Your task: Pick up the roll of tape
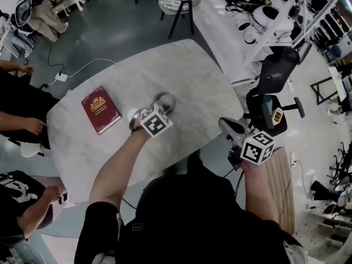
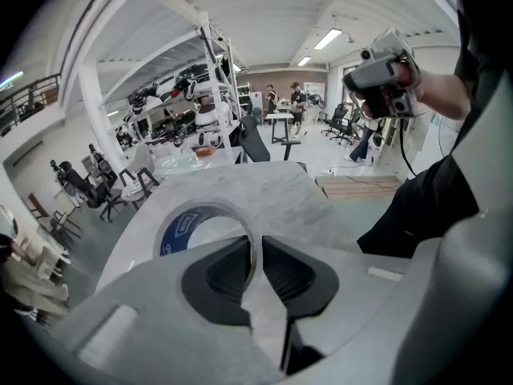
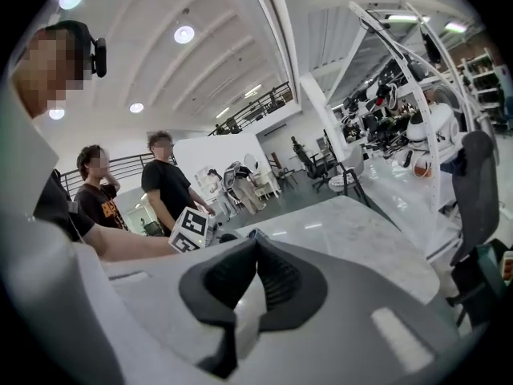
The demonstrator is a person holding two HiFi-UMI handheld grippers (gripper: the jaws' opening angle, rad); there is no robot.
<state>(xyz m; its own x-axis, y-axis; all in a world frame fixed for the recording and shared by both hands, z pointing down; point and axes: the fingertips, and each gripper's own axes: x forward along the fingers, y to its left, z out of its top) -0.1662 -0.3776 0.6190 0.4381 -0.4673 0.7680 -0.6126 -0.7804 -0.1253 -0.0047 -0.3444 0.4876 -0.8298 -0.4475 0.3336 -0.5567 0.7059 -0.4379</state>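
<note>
The roll of tape (image 1: 165, 99) is a grey ring with a blue inner core (image 2: 186, 224). My left gripper (image 1: 161, 108) is shut on its wall, one jaw inside the ring and one outside (image 2: 255, 243). The roll hangs over the middle of the pale marble table (image 1: 181, 65), apparently lifted off it. My right gripper (image 1: 224, 124) hovers off the table's right edge, its jaws shut with nothing between them (image 3: 255, 243). From the left gripper view, the right gripper (image 2: 385, 74) shows high at the upper right. The left gripper's marker cube (image 3: 191, 229) shows in the right gripper view.
A dark red book (image 1: 100, 110) lies on the table's left part. People stand and sit along the left side (image 1: 22, 125). A black office chair (image 1: 275, 73) and a wooden board (image 1: 280, 175) are to the right. White shelving (image 1: 275, 15) stands at the back right.
</note>
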